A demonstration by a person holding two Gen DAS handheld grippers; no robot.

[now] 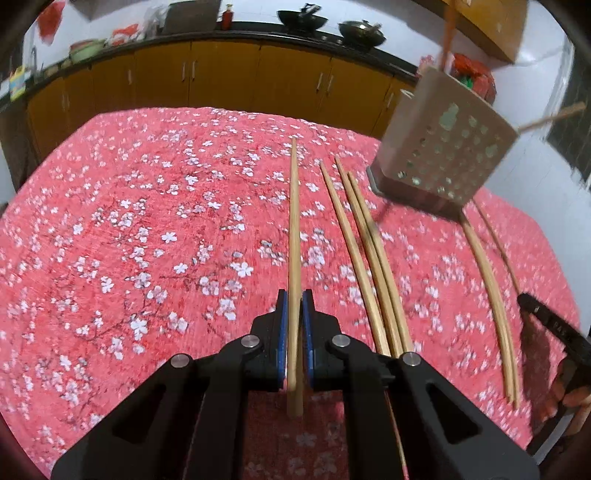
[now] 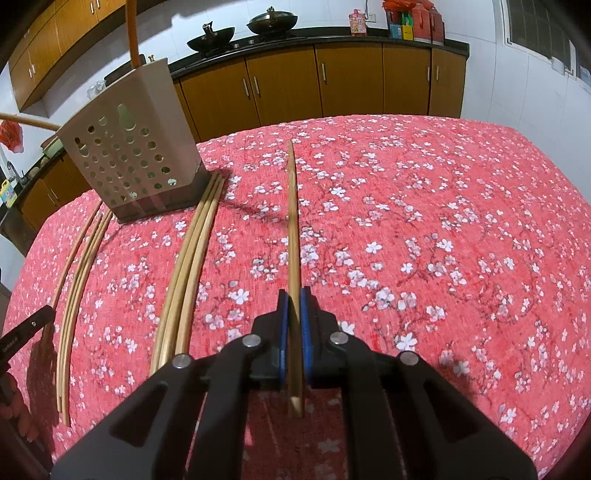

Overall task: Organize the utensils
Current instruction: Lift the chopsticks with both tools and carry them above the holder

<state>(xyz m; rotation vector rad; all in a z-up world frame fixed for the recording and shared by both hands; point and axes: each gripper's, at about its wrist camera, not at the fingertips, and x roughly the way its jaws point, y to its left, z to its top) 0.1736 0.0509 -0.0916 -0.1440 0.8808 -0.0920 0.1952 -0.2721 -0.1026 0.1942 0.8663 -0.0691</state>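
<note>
My left gripper [image 1: 294,306] is shut on a wooden chopstick [image 1: 294,221] that points forward over the table. My right gripper [image 2: 294,306] is shut on another wooden chopstick [image 2: 293,221]. A beige perforated utensil holder [image 1: 447,147] stands at the far right in the left wrist view and at the far left in the right wrist view [image 2: 129,147], with chopsticks sticking out of its top. Loose chopsticks [image 1: 369,258] lie on the cloth right of my left gripper, and more [image 1: 491,295] lie further right. In the right wrist view two groups [image 2: 188,266] [image 2: 77,295] lie left of my gripper.
The table wears a red cloth with white blossoms [image 1: 147,221]. Yellow kitchen cabinets [image 2: 332,85] and a counter with woks [image 2: 271,20] run behind it. The other gripper's black tip shows at the right edge [image 1: 546,321] and at the left edge [image 2: 26,332].
</note>
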